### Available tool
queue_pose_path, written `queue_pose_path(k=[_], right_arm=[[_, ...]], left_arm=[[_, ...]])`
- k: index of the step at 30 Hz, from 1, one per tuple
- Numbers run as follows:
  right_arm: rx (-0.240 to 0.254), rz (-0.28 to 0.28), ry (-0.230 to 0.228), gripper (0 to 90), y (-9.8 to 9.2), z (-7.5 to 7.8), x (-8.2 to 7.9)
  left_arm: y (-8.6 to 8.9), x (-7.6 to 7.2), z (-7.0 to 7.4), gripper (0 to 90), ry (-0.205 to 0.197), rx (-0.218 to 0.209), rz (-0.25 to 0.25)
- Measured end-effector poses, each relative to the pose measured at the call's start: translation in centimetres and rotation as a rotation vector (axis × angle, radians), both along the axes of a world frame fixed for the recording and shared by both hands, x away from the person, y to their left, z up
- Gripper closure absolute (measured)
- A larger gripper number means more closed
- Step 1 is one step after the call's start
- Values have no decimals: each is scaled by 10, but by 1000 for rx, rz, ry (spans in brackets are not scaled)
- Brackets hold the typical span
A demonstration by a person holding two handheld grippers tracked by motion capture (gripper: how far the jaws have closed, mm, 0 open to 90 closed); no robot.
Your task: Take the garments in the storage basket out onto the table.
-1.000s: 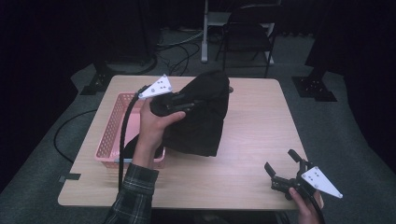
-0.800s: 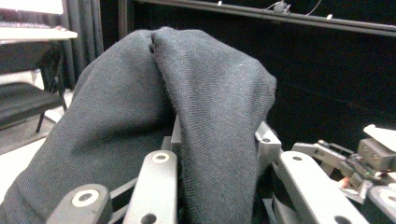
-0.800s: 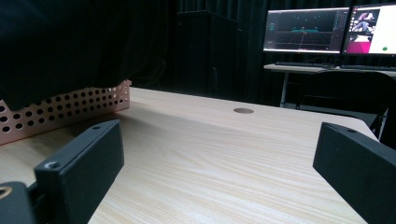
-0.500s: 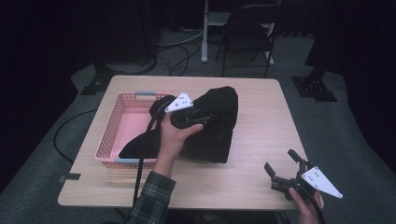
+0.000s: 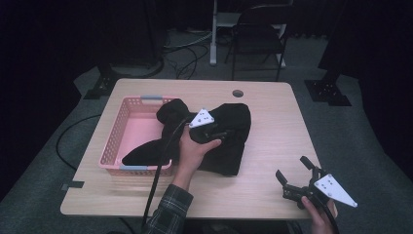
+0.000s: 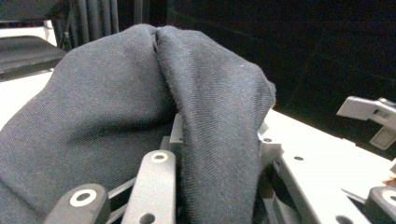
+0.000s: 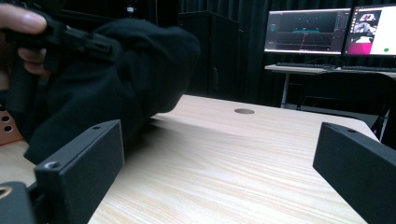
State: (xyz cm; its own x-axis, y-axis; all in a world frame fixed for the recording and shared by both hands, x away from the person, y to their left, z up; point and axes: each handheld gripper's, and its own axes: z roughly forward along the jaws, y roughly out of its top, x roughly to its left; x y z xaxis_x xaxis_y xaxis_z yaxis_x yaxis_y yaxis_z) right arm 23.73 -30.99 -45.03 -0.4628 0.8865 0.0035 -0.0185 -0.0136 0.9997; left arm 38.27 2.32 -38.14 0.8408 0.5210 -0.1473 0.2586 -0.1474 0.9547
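Black garment [image 5: 229,131] bunched in my left hand-held gripper [image 5: 208,127], right hand-held gripper [image 5: 297,178] gaping idle; trailing cloth could snag the pink basket [image 5: 113,144].

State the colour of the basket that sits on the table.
Pink. The basket shows best in the high view, with a dark garment draped partly into it.

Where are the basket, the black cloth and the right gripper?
basket [image 5: 127,127]: high view, bare pink floor near its left wall.
cloth [image 5: 233,127]: high view, bunched part lying on the table.
right gripper [image 5: 293,175]: high view, gap between its spread jaws.
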Motion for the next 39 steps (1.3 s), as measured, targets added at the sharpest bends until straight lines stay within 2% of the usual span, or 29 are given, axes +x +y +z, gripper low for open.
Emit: queue_pose_path(k=[4,9,13,20,26,28,29,31,33,34,35,37,39], right_arm=[[0,1,0,15,0,0,0],[-1,0,0,15,0,0,0],[-1,1,-1,15,0,0,0],[-2,2,-3,14,0,0,0],[-1,4,-2,15,0,0,0],[-1,3,-2,14,0,0,0],[-1,3,-2,14,0,0,0],[-1,3,-1,15,0,0,0],[-1,3,-1,15,0,0,0],[-2,3,-1,14,0,0,0],[-1,3,-1,15,0,0,0],[-1,3,-1,15,0,0,0],[-1,3,-1,14,0,0,0]], left_arm=[[-1,1,-8,677,3,14,10],[-2,4,-23,664,36,37,17],[-3,5,-29,642,51,51,24],[-6,5,-35,511,57,55,44],[-5,4,-32,357,57,35,57],[-4,4,-30,273,74,22,60],[-4,4,-28,273,81,15,63],[-3,3,-25,209,95,14,71],[-1,2,-23,198,96,5,62],[0,2,-20,179,100,4,74],[3,2,-17,154,109,-18,77],[5,1,-15,123,114,-21,83],[7,0,-12,117,101,-30,77]])
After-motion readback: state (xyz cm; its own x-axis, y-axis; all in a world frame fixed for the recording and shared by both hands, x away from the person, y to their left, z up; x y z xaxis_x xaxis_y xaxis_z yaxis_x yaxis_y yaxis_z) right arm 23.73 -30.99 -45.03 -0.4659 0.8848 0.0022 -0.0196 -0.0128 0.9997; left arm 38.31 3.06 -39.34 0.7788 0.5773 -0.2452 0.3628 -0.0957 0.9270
